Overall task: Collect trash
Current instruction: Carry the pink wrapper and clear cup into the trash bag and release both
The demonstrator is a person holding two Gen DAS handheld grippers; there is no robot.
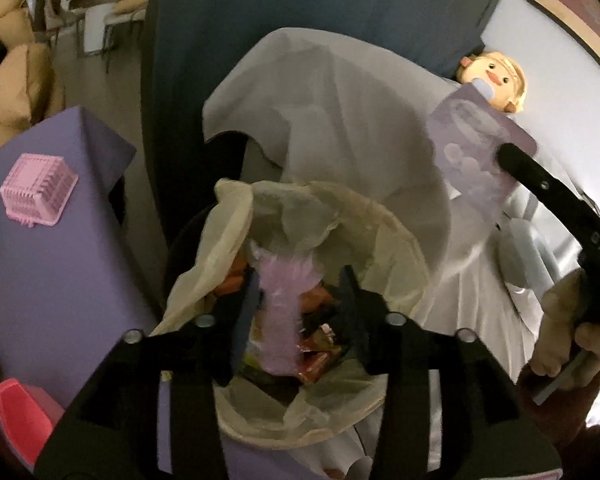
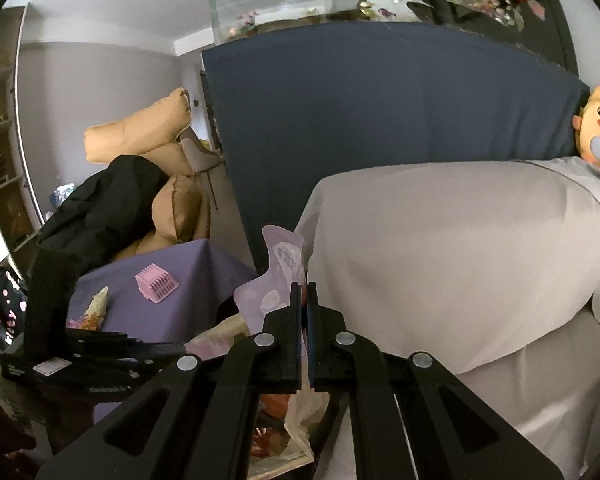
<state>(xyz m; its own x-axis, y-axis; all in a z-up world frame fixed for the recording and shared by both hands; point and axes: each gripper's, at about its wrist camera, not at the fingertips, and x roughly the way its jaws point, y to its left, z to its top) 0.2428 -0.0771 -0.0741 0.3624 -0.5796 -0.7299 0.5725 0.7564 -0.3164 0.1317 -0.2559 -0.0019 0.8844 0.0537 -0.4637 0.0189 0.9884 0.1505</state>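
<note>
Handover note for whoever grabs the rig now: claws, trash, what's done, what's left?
Left claw: open above the lined trash bin, a pink plastic wrapper between its fingers, not pinched, dropping in or just in.
Right claw: shut on a lilac pouch, held beside the bin, near the grey-covered sofa.
Done: bin already holds snack wrappers.
Left: bin the lilac pouch. A crumpled wrapper lies on the purple table next to a pink basket; likely next, though whether the basket counts as trash is unclear.
</note>
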